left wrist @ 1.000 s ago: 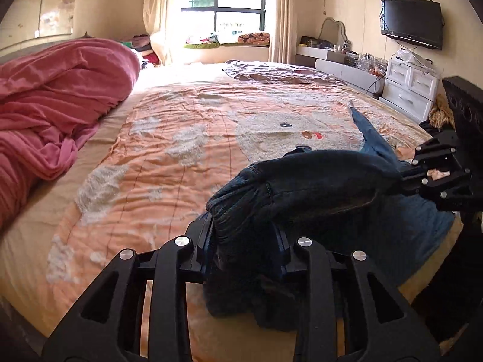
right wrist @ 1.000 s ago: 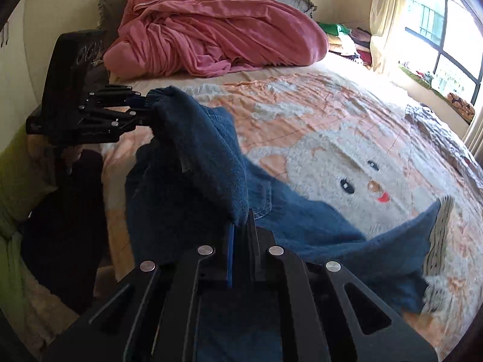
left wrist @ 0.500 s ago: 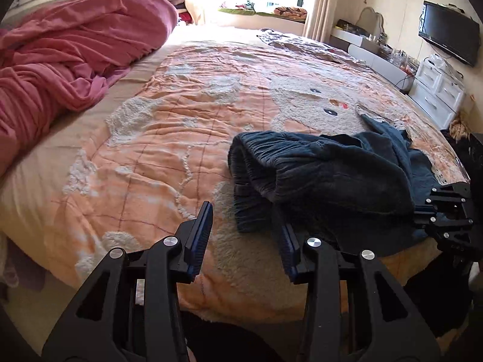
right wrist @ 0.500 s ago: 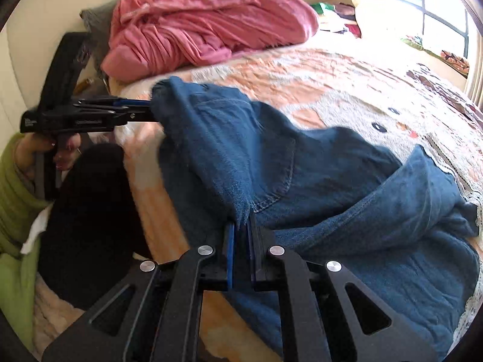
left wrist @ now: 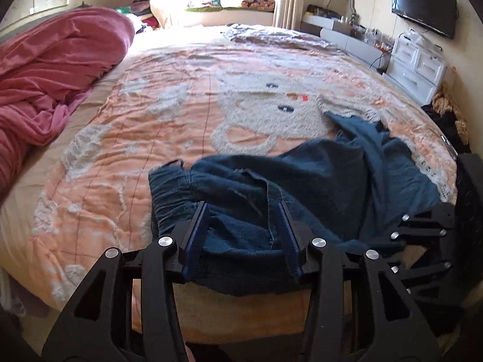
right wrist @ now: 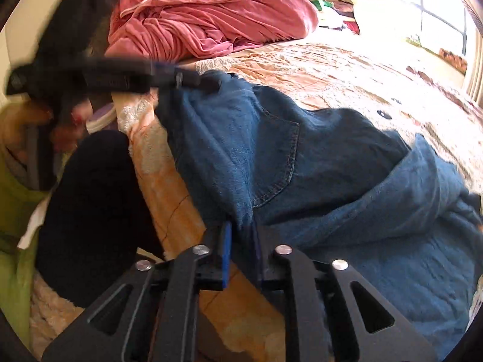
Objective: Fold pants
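Note:
The blue denim pants lie in a loose heap at the near edge of the bed, waistband at the left, a leg trailing right. My left gripper is open, its jaws wide apart on either side of the waistband fabric. The left gripper also shows in the right wrist view, blurred, at the waistband's far corner. My right gripper has its jaws a little apart around an edge of the pants; the back pocket shows. In the left wrist view the right gripper sits at the pants' right side.
A pink duvet is bunched along the bed's left side. The orange cartoon blanket covers the bed. A grey garment lies at the far end. A white dresser and a TV stand at the right.
The pants were held up by both grippers, then came down onto the bed. My left gripper let go and opened wide. My right gripper's jaws have parted slightly.

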A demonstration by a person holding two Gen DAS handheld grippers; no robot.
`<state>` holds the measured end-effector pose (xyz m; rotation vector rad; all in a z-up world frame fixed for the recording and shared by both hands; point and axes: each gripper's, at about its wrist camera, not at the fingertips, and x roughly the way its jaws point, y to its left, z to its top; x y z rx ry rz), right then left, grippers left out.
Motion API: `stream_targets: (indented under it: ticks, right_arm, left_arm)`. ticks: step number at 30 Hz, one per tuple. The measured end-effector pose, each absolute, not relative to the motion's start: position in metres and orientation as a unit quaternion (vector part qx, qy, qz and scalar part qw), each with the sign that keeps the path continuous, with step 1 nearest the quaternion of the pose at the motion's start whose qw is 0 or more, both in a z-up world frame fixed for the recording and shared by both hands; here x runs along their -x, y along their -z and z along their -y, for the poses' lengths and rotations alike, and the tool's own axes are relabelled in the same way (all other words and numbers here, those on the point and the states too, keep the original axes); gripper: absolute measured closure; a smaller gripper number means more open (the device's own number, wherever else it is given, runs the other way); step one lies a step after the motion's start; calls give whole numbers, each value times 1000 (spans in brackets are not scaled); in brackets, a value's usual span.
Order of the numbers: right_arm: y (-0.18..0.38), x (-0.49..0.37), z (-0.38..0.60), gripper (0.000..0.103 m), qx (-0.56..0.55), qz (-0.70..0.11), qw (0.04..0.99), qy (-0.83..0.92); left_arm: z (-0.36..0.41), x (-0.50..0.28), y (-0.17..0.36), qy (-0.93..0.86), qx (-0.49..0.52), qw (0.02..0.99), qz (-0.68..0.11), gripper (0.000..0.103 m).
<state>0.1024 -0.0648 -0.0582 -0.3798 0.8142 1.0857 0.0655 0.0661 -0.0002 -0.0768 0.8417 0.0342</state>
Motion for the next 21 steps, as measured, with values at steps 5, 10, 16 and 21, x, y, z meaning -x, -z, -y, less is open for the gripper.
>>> stream_targets:
  ticks: [5, 10, 16, 21]
  right_arm:
    - [35, -102, 91, 63, 112, -377, 770, -503]
    - [16, -110, 87, 61, 102, -348, 798, -482]
    - [58, -128, 55, 60, 146, -429, 787, -418]
    - [66, -129, 59, 60, 129, -430, 795, -407]
  left_arm:
    - [-81, -46, 19, -24, 41, 909, -414, 65]
    - [-72, -48, 22, -29, 14, 910, -414, 63]
    - [-72, -48, 24, -29, 12, 911, -410, 63]
    - [-72, -50, 26, -26, 21, 915, -403, 60]
